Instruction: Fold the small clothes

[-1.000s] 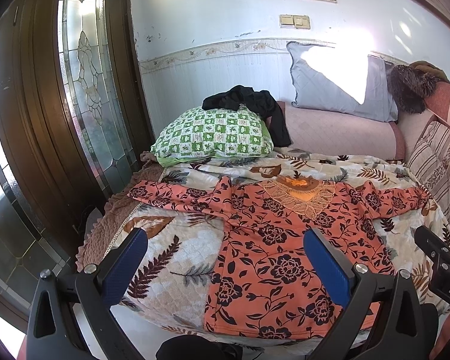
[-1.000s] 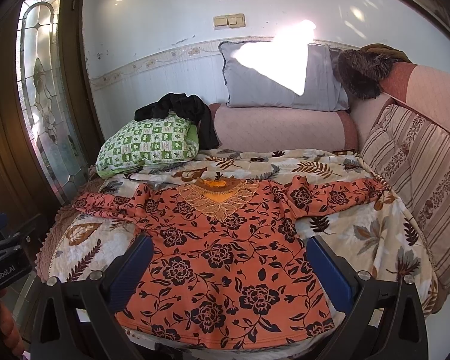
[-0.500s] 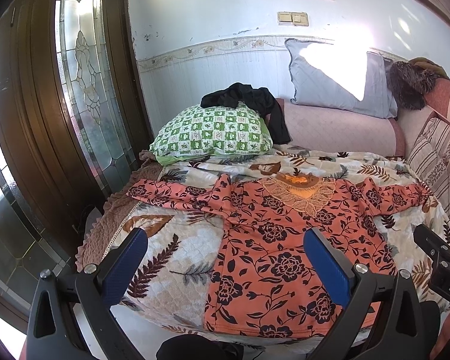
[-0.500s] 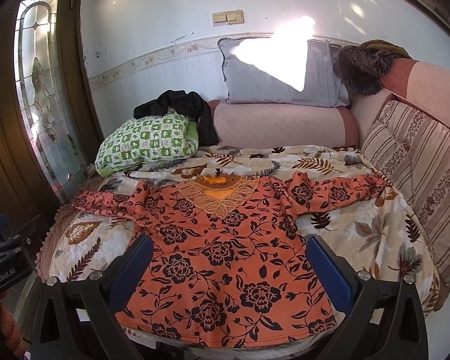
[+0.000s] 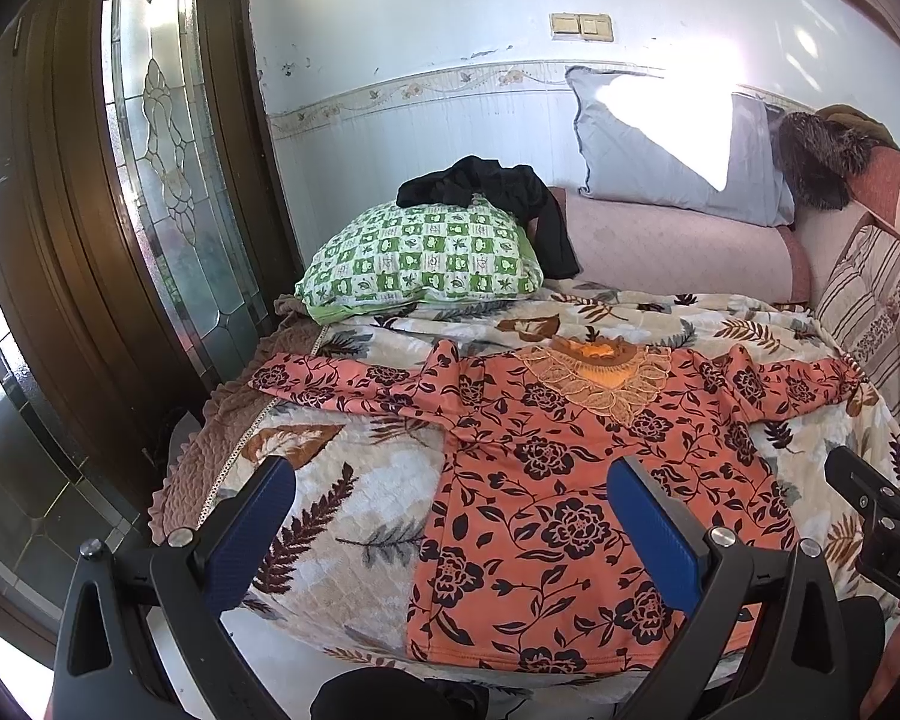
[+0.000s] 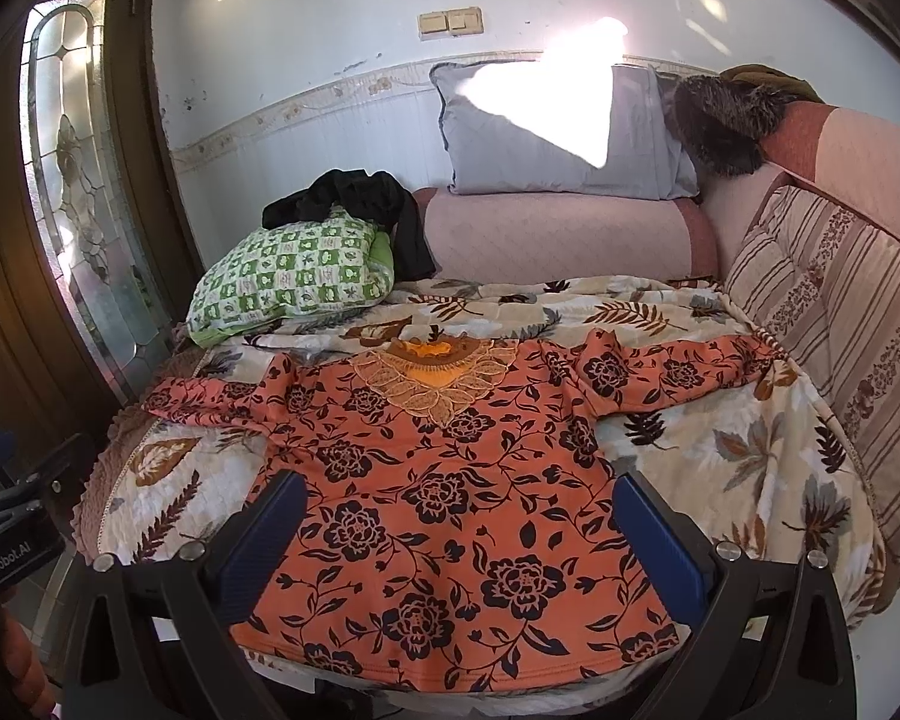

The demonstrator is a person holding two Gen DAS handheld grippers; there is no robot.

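Pale blue wall [image 5: 426,30] at the back with a light switch [image 5: 581,26] on it, and a dark wooden door with a leaded glass panel [image 5: 168,180] off to the left side. Below that is a daybed covered in a cream leaf-print blanket [image 5: 354,480].

So the orange floral top [image 6: 444,498] is laid out flat on that blanket, face up, both sleeves spread out to the sides, lacy neckline pointing toward the wall and the hem at the near edge of the bed. Not folded at all yet, a few wrinkles around the shoulders.

Behind it there's a green checkered pillow [image 5: 426,255] with a black garment [image 5: 498,192] dumped on top and hanging down its right side. Next to that is a pink bolster [image 6: 558,234] with a grey pillow [image 6: 558,132] leaning on the wall above it, plus a striped cushion [image 6: 834,312] along the right edge.

Left gripper [image 5: 453,525] hangs above the near left part of the bed, blue pads wide apart, nothing between them, roughly over the top's left side edge. Right gripper [image 6: 459,534] is the same deal, jaws spread wide and not gripping anything, sitting over the lower half of the top. Neither one looks to be touching the fabric.
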